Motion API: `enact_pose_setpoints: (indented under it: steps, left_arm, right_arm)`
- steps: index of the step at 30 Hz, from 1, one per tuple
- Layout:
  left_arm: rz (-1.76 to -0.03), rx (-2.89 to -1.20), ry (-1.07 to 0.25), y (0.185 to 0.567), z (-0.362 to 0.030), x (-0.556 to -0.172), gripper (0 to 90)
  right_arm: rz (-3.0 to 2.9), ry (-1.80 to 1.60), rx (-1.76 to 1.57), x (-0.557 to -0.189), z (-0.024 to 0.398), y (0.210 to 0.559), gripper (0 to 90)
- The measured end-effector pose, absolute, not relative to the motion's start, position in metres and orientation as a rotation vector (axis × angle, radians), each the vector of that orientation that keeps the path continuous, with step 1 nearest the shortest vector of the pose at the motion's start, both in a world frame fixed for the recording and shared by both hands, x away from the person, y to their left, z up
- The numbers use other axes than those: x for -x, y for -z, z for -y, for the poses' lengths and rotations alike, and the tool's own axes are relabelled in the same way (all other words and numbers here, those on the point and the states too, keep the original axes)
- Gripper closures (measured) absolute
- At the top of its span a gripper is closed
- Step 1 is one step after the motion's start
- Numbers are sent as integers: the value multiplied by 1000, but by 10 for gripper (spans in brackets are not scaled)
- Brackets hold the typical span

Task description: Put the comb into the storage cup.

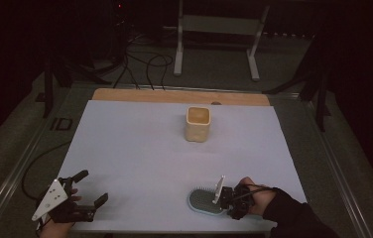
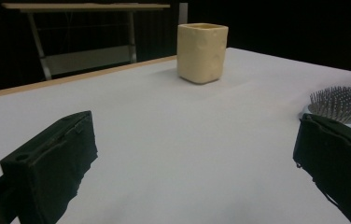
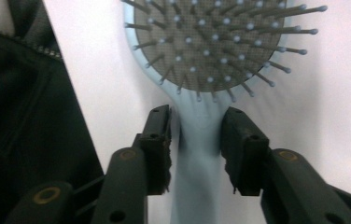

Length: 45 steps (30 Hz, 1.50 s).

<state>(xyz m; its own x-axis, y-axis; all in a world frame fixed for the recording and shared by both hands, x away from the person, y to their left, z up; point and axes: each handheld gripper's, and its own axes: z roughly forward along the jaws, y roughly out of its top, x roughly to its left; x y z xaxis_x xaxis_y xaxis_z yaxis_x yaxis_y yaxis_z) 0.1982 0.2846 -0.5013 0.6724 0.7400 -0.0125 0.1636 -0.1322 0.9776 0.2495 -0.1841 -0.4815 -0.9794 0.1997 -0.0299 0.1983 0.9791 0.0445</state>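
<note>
— Down at the lower right of the high view, the right gripper [image 1: 224, 196] sits at the hairbrush [image 1: 205, 201] on the table [image 1: 135, 144]; the left gripper [image 1: 83, 198] rests spread, empty.

— Gripped yet?

— Right gripper view, centre: jaws flank the handle [image 3: 197, 144], slight gaps showing. I'd say clamp first, then lift.

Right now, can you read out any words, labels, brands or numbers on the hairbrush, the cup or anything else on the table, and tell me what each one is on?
No readable text anywhere.
Hairbrush: plain light blue handle and bristle pad, no brand or marking.
Cup: plain cream surface, no label.
White table cover: blank.
</note>
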Motion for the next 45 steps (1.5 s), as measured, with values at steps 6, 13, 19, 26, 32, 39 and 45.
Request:
enact_pose_setpoints:
  steps: [6,13,19,26,32,39,45]
  left_arm:
    - [-745,-1662,-585,501,-285,-198,0]
    - [-747,-1663,-578,502,-284,-199,0]
    - [-750,-1662,-578,502,-285,-199,0]
    - [-753,-1663,-580,502,-285,-199,0]
    - [-753,-1664,-581,502,-285,-200,0]
    - [-755,-1662,-581,502,-285,-199,0]
    - [-753,-1661,-583,502,-285,-199,0]
  right_arm:
    - [-3086,-6,-340,-251,179,487,679]
    - [-3075,19,-357,-249,177,487,692]
    - [-3060,-7,-348,-246,179,487,701]
    - [-3047,-70,-362,-244,184,487,703]
    - [-3050,-147,-373,-246,189,486,703]
    - [-3021,-262,-381,-248,187,482,704]
    - [-2991,-403,-414,-252,188,473,704]
